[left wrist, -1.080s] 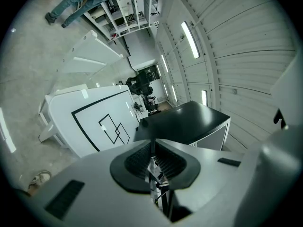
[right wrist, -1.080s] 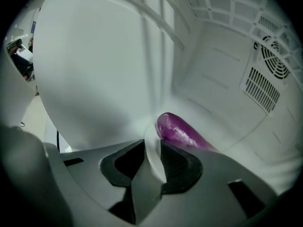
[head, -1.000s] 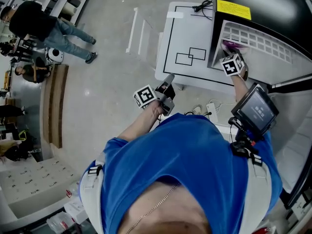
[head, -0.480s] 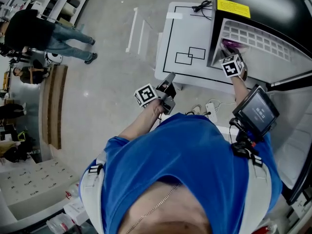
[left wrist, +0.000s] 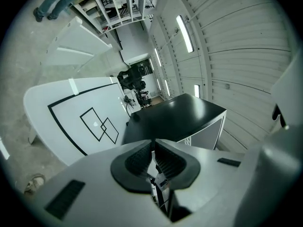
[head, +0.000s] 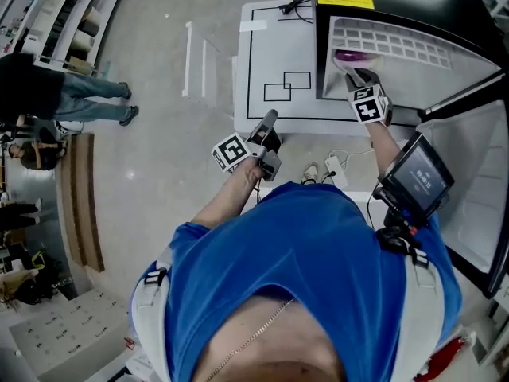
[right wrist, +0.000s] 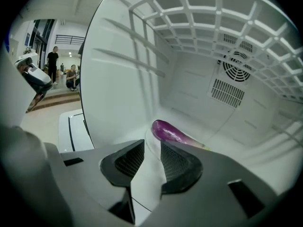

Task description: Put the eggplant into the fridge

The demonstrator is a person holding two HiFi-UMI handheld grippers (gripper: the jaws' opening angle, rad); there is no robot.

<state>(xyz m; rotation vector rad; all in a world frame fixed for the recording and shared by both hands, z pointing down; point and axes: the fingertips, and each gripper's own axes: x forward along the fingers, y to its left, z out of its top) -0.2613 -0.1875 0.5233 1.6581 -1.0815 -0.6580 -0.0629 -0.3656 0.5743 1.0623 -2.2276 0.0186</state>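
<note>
The purple eggplant (head: 351,56) (right wrist: 173,132) lies on the white floor of the open fridge (head: 413,54), near the front left. My right gripper (head: 356,78) (right wrist: 152,156) is at the fridge mouth just short of the eggplant. Its jaws stand a little apart with nothing between them, and they do not touch the eggplant. My left gripper (head: 268,121) (left wrist: 154,145) is held over the near edge of the white table (head: 270,38), shut and empty, pointing towards the black fridge body (left wrist: 175,117).
The fridge door (head: 469,189) stands open at the right. A wire shelf (right wrist: 222,18) spans the fridge above the eggplant. Black tape outlines (head: 286,90) mark the table. A power strip (head: 334,168) lies on the floor. A person (head: 56,94) stands at far left.
My right gripper has drawn back a little from the eggplant, which stays on the fridge floor. The head view has shifted. The person at far left has walked further left.
</note>
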